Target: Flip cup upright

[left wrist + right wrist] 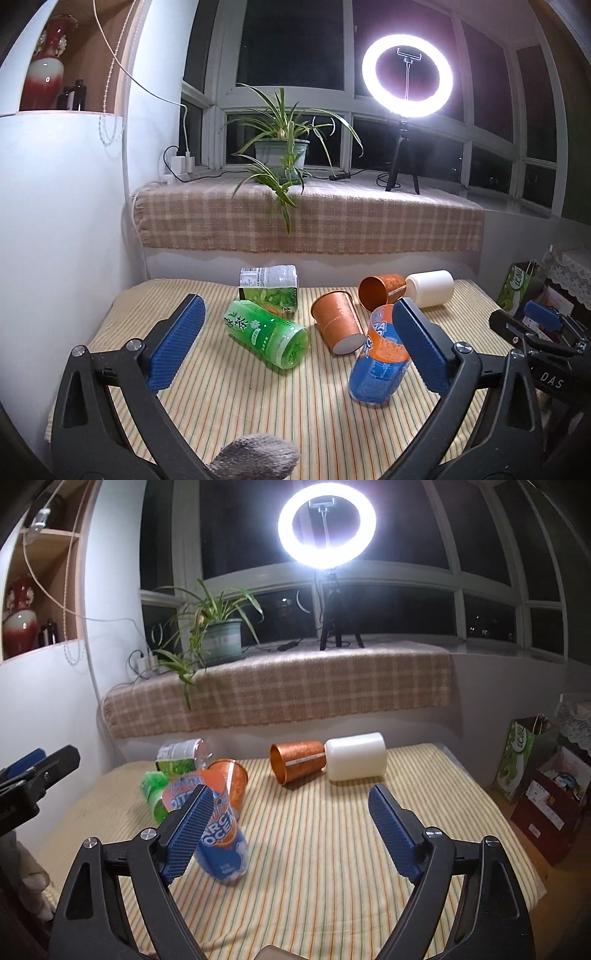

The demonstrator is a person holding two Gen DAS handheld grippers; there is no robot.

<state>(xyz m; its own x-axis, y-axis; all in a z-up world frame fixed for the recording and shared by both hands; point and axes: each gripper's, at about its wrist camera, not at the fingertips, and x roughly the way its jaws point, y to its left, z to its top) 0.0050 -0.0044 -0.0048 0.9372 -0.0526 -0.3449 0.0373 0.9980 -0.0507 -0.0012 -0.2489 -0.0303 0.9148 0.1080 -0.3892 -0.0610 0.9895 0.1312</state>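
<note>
Jaws of both grippers, left (295, 341) and right (291, 829), gape empty; cups (337, 325) lie toppled.

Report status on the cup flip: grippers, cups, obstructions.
Left gripper open, empty; right gripper open, empty. Blue-orange cup tilted, not upright; two copper cups and white cup on their sides. Green bottle lies close by.
</note>
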